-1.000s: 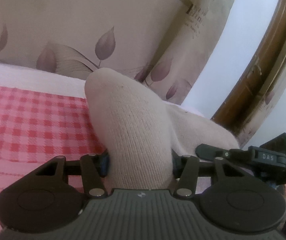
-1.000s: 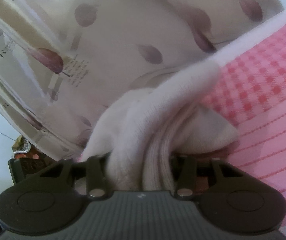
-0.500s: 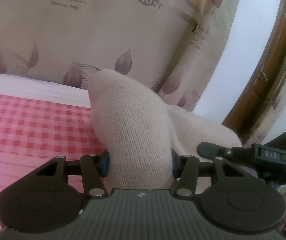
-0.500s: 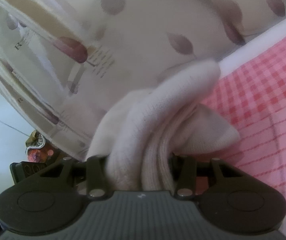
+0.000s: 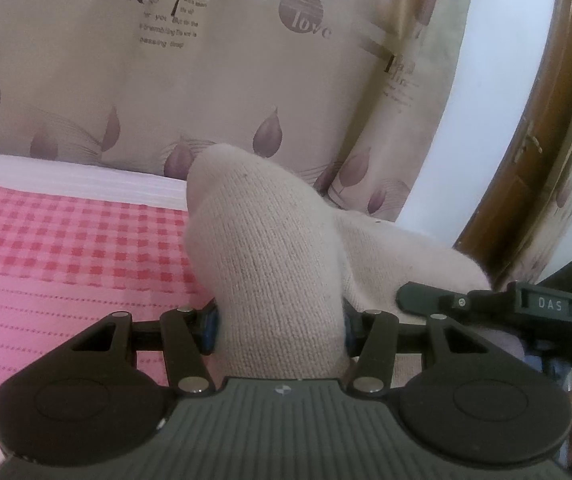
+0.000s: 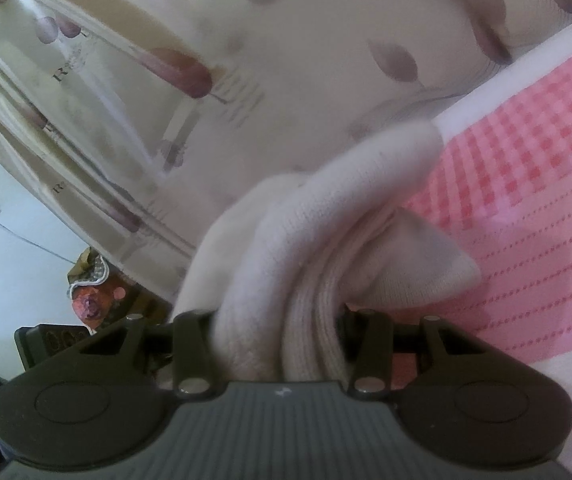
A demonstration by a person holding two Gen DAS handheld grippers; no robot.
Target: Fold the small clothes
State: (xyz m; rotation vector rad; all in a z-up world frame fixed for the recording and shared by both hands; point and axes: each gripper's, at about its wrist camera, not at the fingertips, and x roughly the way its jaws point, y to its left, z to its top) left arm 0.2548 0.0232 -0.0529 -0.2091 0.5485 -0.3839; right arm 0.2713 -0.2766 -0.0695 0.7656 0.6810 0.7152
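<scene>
- The left tongs (image 5: pixel 278 322) are pinching a cream knitted sock (image 5: pixel 270 264) between both blue-padded fingers, the fabric bulging up and forward out of the grip.
- The right tongs (image 6: pixel 280 332) are clamped on the same pale sock (image 6: pixel 325 240), bunched here into several folds, one ribbed band squeezed in alongside a smoother fold.
- From the left wrist view, the right tongs (image 5: pixel 445 300) come in from the right edge, touching the far part of the sock; a green light glows on their body.
- The sock is held up off the bed between the two tools, its rounded end pointing away toward the curtain.
- Under it lies a pink bedspread (image 5: pixel 46 264), checked in red near the back and dotted in lines nearer.
- Behind hangs a beige curtain (image 5: pixel 226 92) printed with purple leaves and lettering.
- A brown wooden frame (image 5: pixel 541 140) curves up on the right.
</scene>
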